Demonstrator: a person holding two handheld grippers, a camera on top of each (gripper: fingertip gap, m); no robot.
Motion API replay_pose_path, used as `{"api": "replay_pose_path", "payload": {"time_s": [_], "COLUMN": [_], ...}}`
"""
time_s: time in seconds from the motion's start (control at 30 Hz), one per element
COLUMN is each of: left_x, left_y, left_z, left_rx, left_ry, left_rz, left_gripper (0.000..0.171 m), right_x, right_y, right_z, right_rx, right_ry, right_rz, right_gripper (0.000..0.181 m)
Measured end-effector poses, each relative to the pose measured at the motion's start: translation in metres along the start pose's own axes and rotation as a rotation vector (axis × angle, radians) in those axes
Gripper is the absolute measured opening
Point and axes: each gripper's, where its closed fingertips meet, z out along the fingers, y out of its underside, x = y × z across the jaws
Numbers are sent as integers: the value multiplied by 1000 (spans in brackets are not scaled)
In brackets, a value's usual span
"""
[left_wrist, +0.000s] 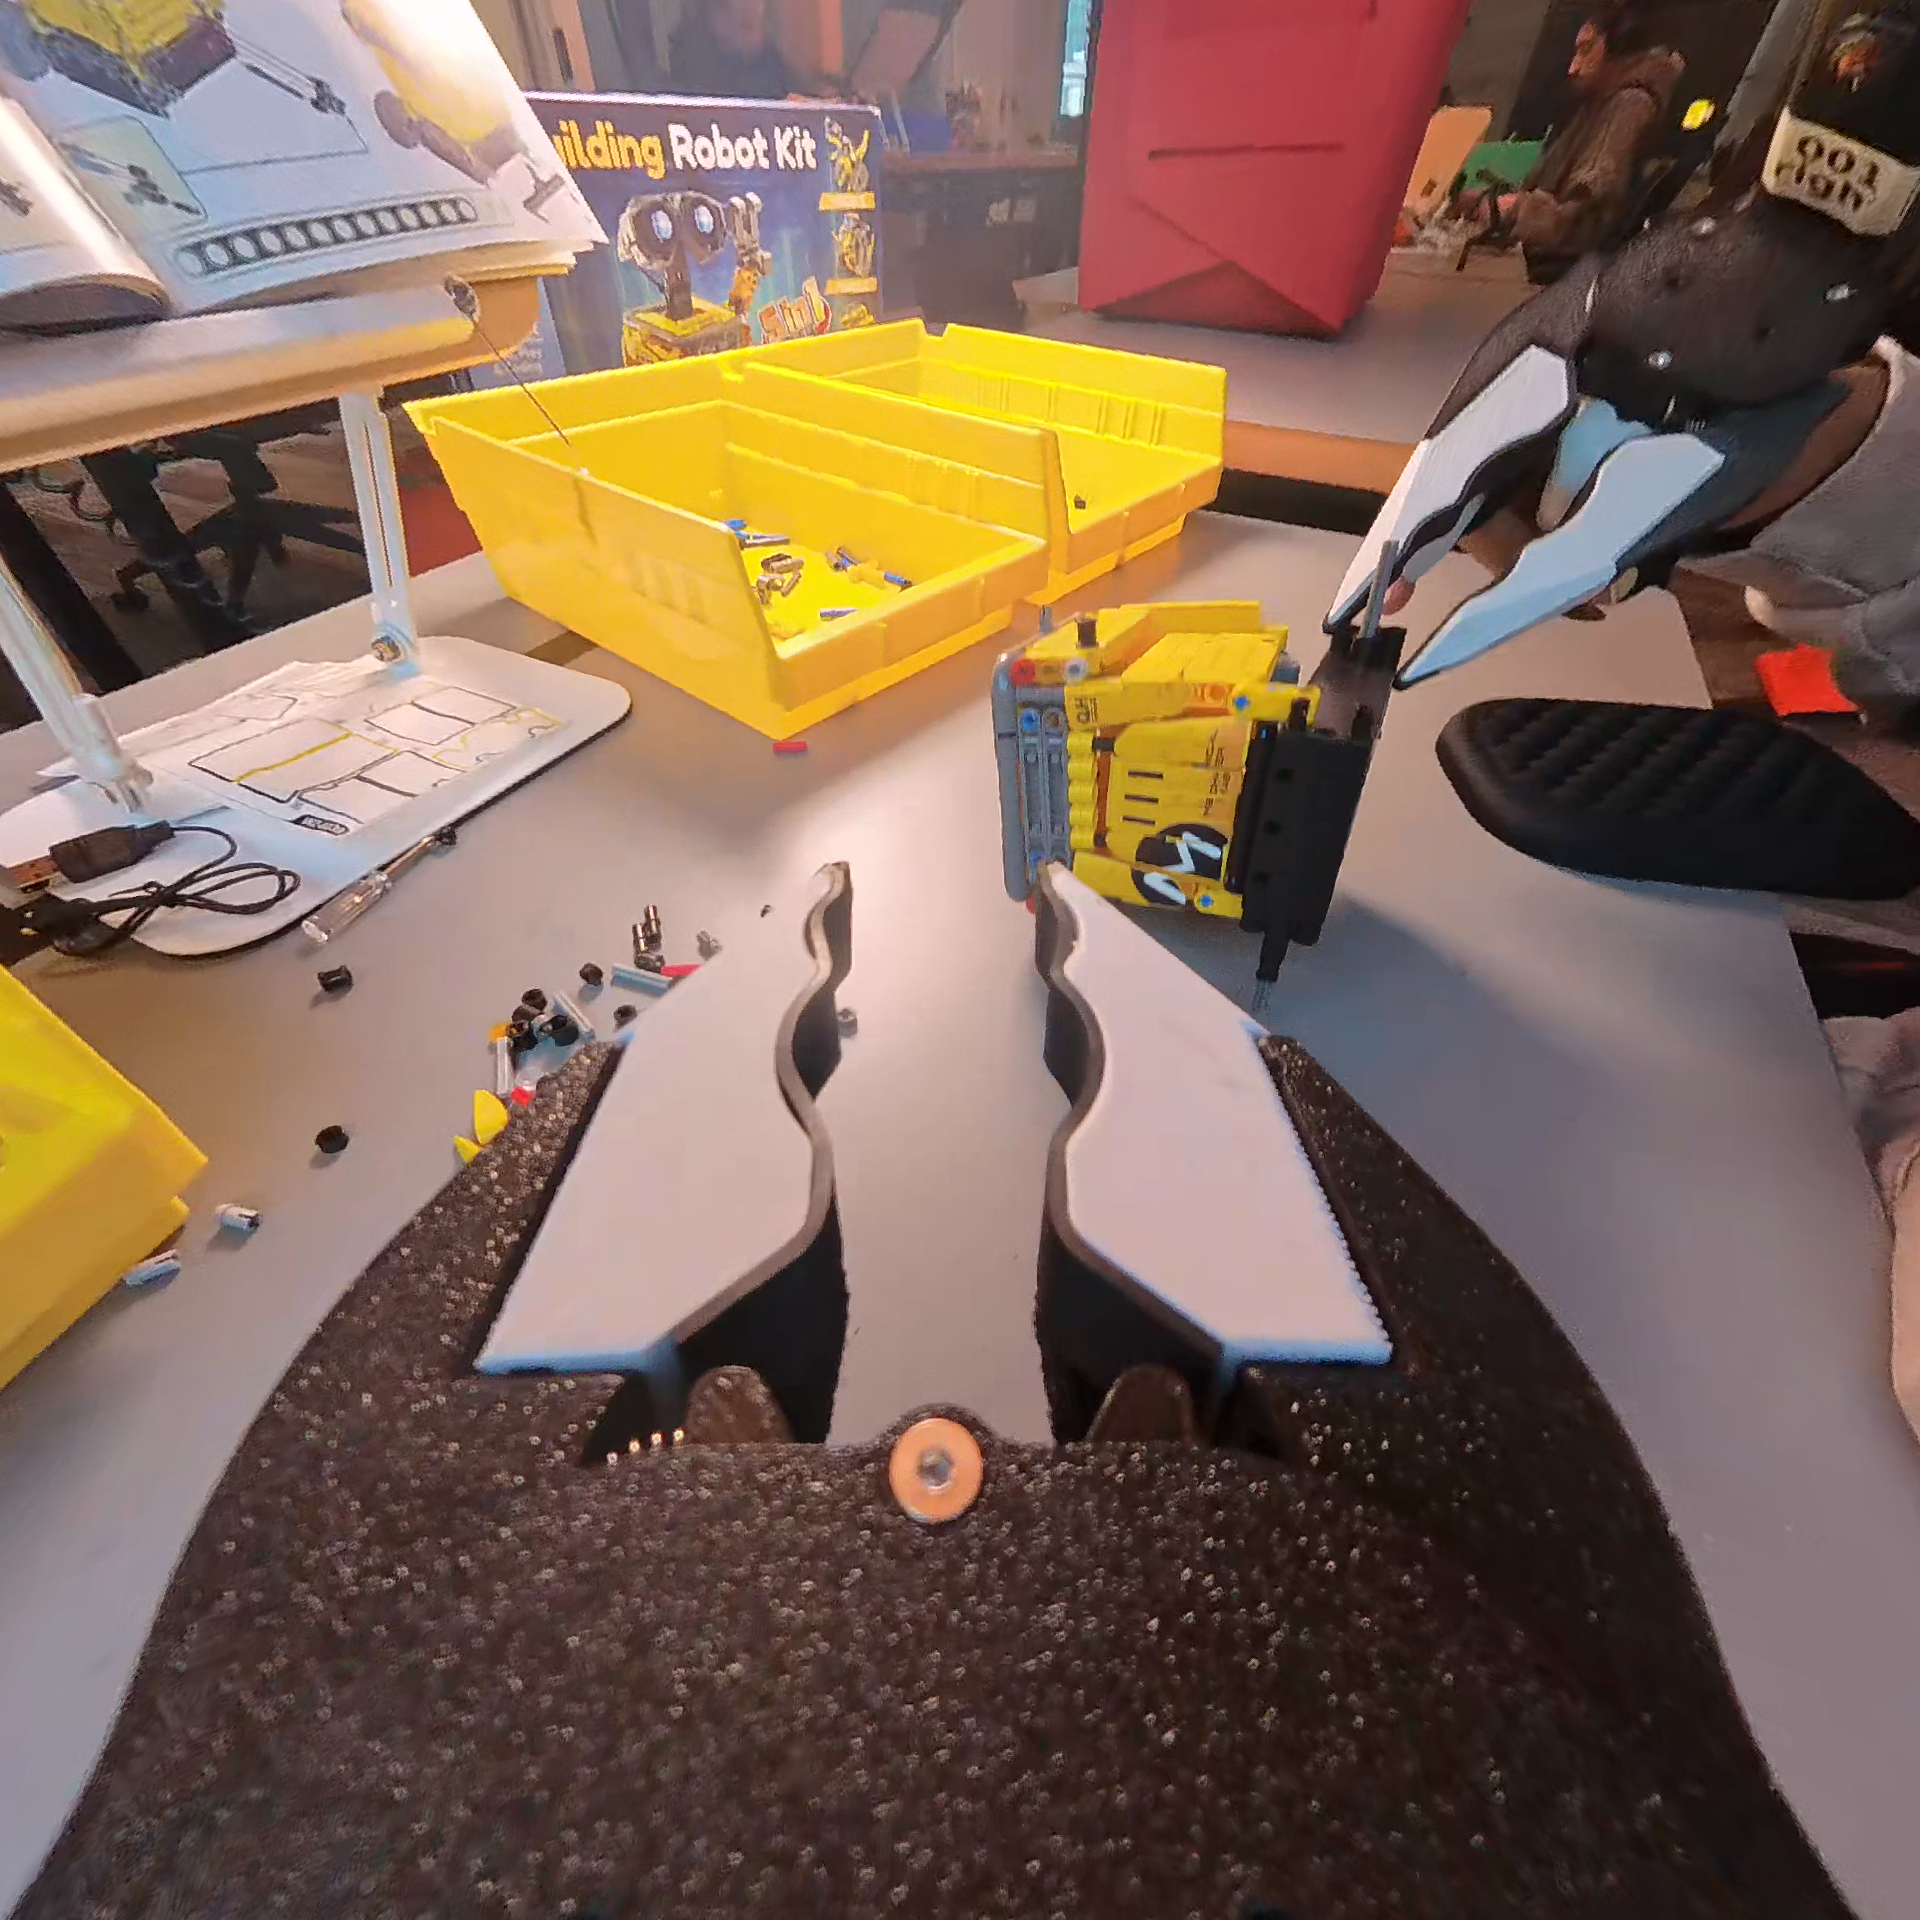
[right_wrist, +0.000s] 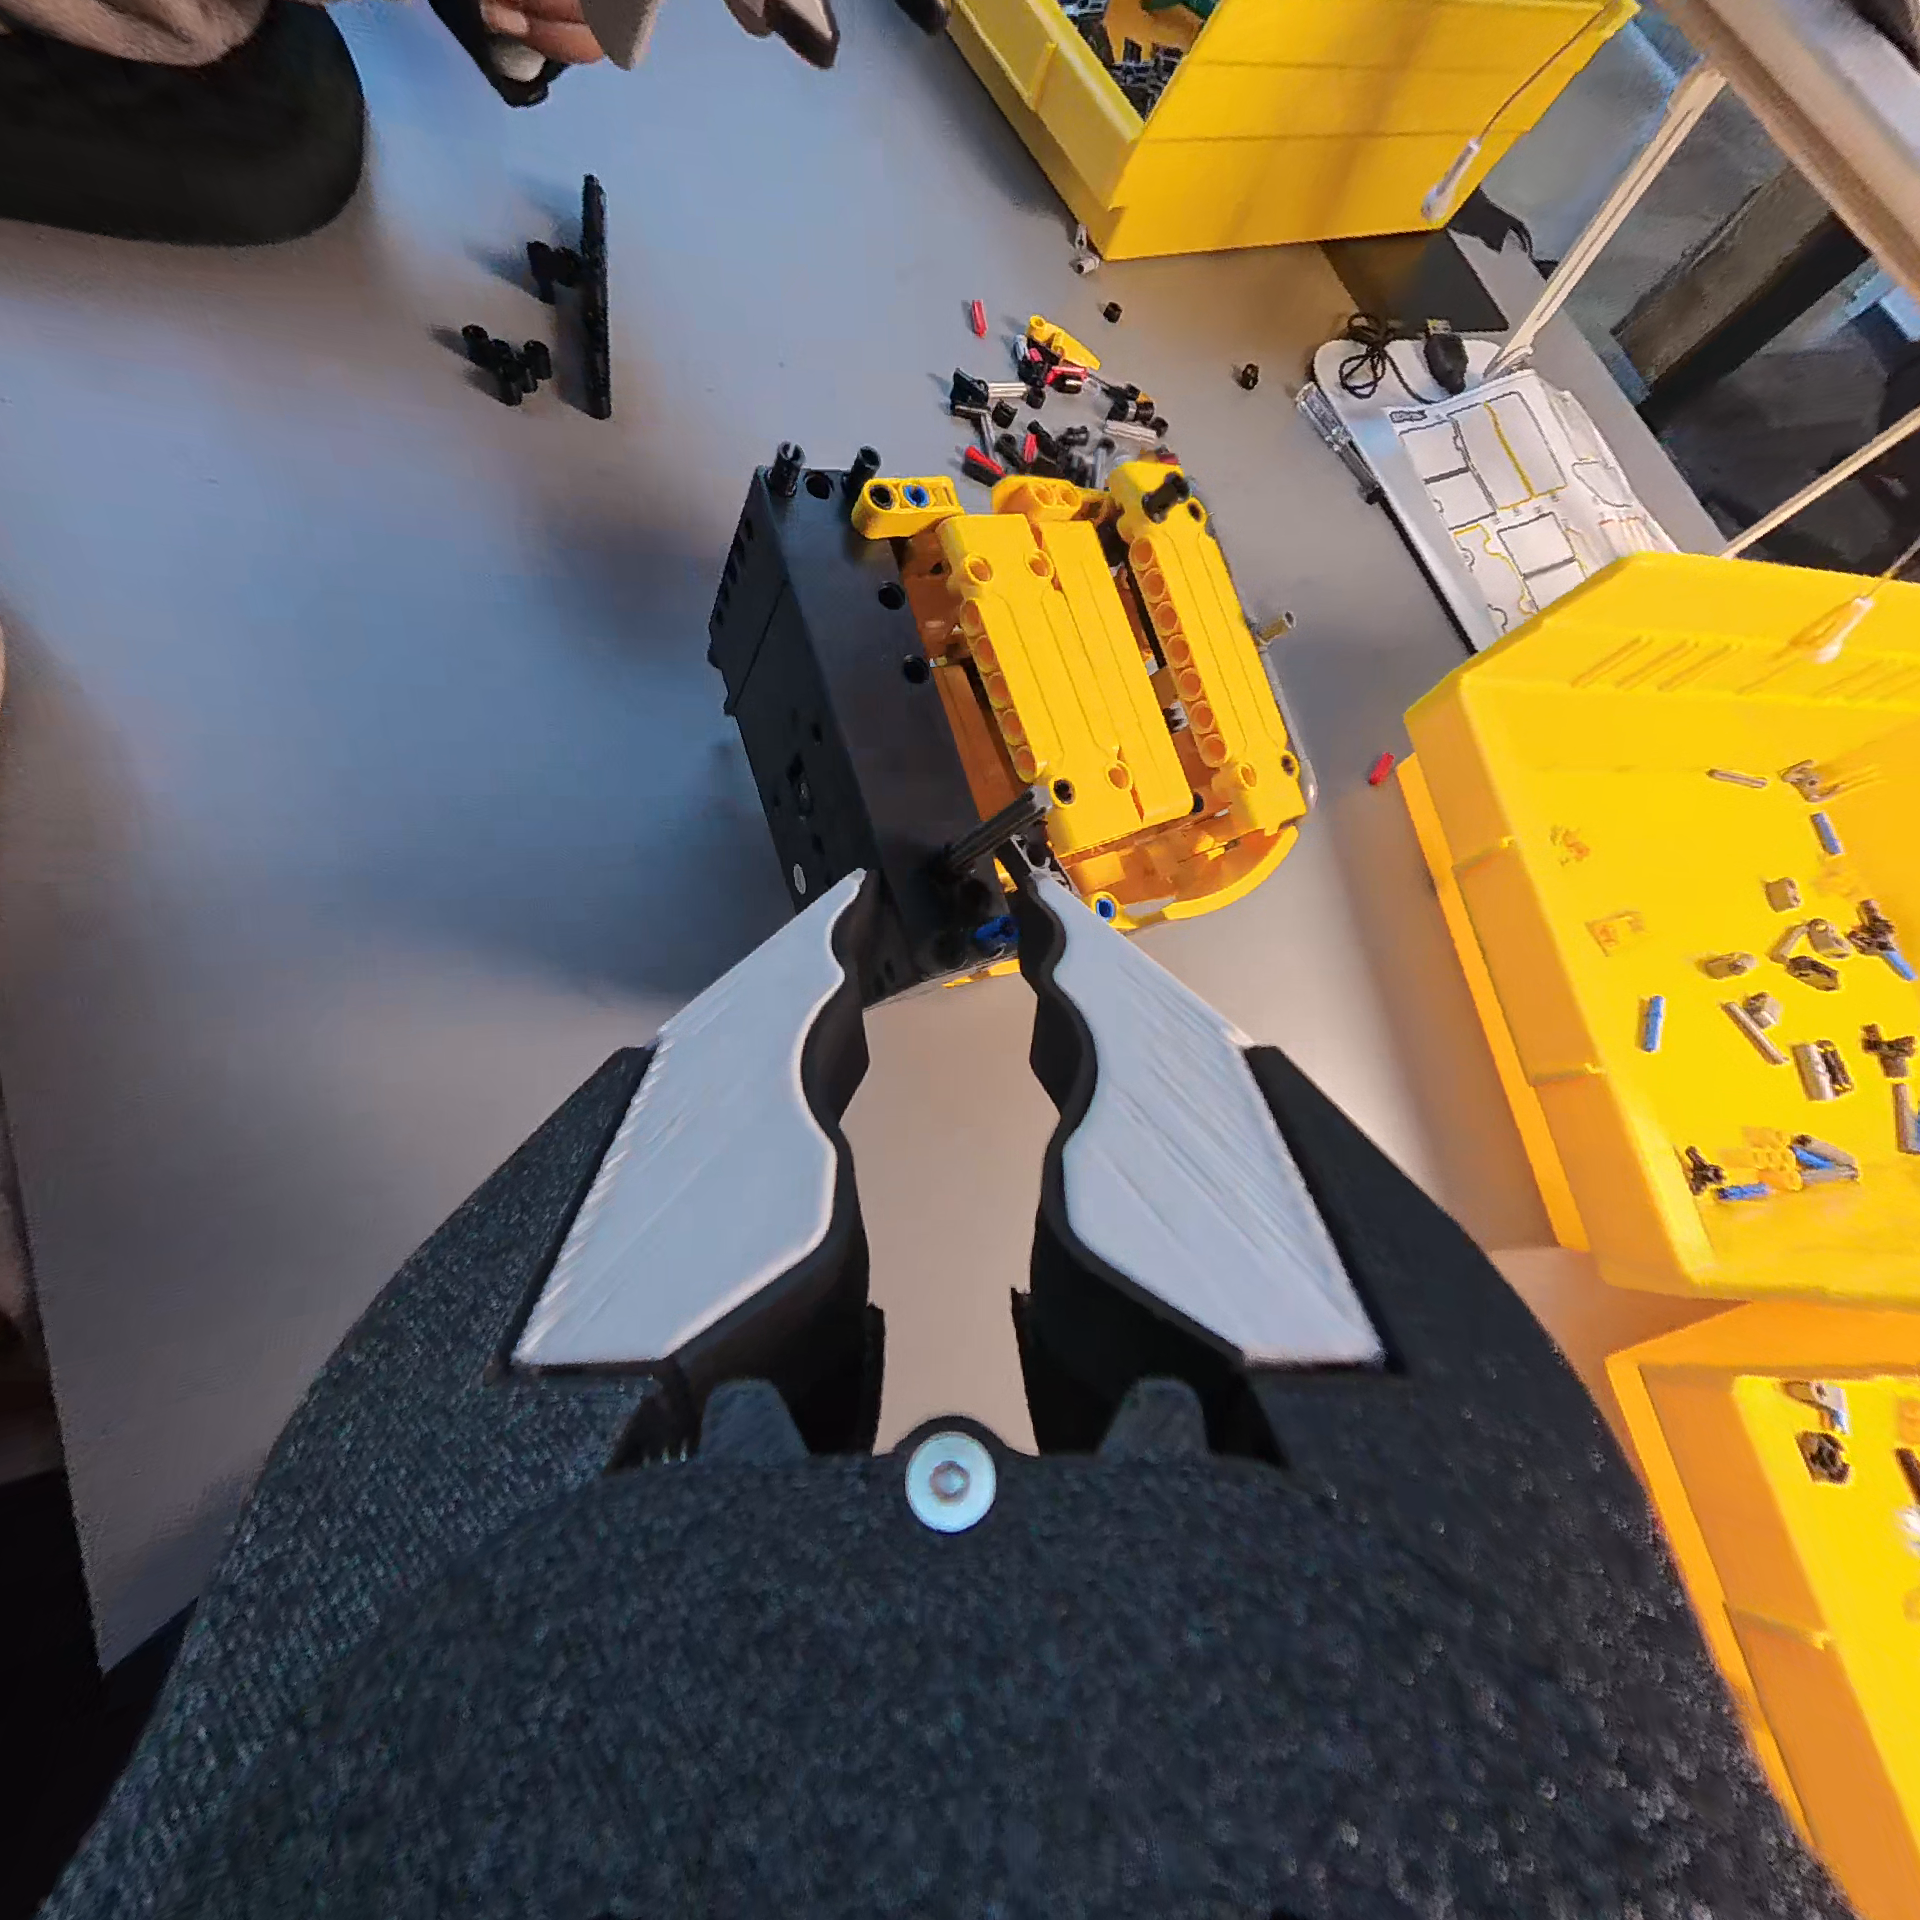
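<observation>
A yellow and black brick-built model (left_wrist: 1153, 769) stands on the grey table (left_wrist: 1455, 1091). My left gripper (left_wrist: 940, 883) is open and empty, low over the table; its right fingertip (left_wrist: 1055, 883) touches the model's lower near corner. My right gripper (left_wrist: 1371, 649) hovers over the model's black block (left_wrist: 1299, 821), jaws apart. A thin grey axle (left_wrist: 1377, 592) stands up from the block between its fingertips. In the right wrist view the right gripper (right_wrist: 940, 883) sits at the near end of the model (right_wrist: 1039, 686), with dark axles (right_wrist: 992, 831) between its tips.
Yellow bins (left_wrist: 644, 540) with small parts stand behind the model, and more bins (right_wrist: 1621, 1195) to its right. Loose pins (left_wrist: 582, 1008) lie left of my left gripper. A booklet stand (left_wrist: 260, 156), kit box (left_wrist: 727, 208), screwdriver (left_wrist: 374, 894) and black beams (right_wrist: 592, 301) lie around.
</observation>
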Motion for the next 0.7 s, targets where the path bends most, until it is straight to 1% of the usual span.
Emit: {"api": "replay_pose_path", "payload": {"time_s": [0.1, 0.17, 0.23, 0.3, 0.4, 0.47, 0.53, 0.6, 0.67, 0.7], "left_x": [1, 1, 2, 8, 24, 27, 22, 19, 15, 11], "left_y": [8, 13, 22, 38, 65, 84, 99, 107, 113, 117], "left_z": [0, -2, -6, -15, -35, -48, -59, -70, -78, -82], "left_rx": [-58, -94, -158, -253, -389, -485, -562, -615, -655, -686], "left_ry": [4, 10, 37, 113, 265, 301, 286, 280, 255, 232], "left_rz": [52, 85, 125, 153, 125, 111, 114, 98, 97, 104], "left_gripper": [36, 36, 36, 36, 36, 37, 39, 43, 44, 44], "right_x": [10, 20, 33, 46, 61, 66, 70, 73, 72, 67], "right_y": [9, 17, 26, 35, 46, 52, 48, 35, 10, -6], "right_z": [-6, -14, -23, -34, -45, -48, -52, -61, -72, -74], "right_rx": [0, -24, -65, -93, -113, -128, -108, -58, 25, 85], "right_ry": [19, 59, 113, 161, 216, 247, 278, 302, 321, 306], "right_rz": [30, 26, 11, 15, 40, 29, 19, 30, 28, 24], "right_gripper": [23, 23, 23, 22, 21, 18, 19, 25, 26, 26]}}
